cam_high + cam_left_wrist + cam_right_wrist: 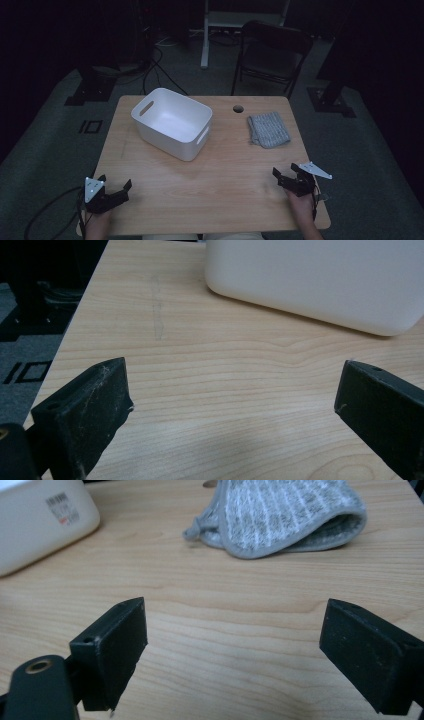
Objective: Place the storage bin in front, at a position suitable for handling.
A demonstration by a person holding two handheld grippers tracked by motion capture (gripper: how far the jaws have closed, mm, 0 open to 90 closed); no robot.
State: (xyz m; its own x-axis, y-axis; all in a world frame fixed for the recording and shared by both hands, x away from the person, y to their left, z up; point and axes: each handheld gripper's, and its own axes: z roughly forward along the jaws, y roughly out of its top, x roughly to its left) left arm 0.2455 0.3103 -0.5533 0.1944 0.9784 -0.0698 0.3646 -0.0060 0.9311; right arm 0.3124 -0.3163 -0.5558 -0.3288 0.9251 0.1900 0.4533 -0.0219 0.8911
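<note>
Dim surroundings are framing a wooden counter (210, 200) in the high view, with a folding chair (272, 52) standing on the floor beyond it. A white plastic bin (172, 122) is sitting left of centre, and a folded grey cloth (269, 129) is lying well apart from it toward the far right corner, beside a cable hole (238, 108). The left gripper (116, 183) and the right gripper (283, 173) are resting near the front corners, both with jaws spread wide and gripping nothing.

From the left gripper view, the bin wall (320, 285) is standing ahead, with bare counter lying between the open jaws. Risk: this gripper is sitting far from the cloth, so a cross-reach is likely to strike the bin.

From the right gripper view, the cloth (280, 520) is lying ahead, folded double with a loose edge toward the bin corner (45, 525). Risk: jaws pinching only the upper layer are likely to unfold the cloth and drag it. Risk: a low approach is likely to scrape the counter and push the cloth away rather than capture it.
</note>
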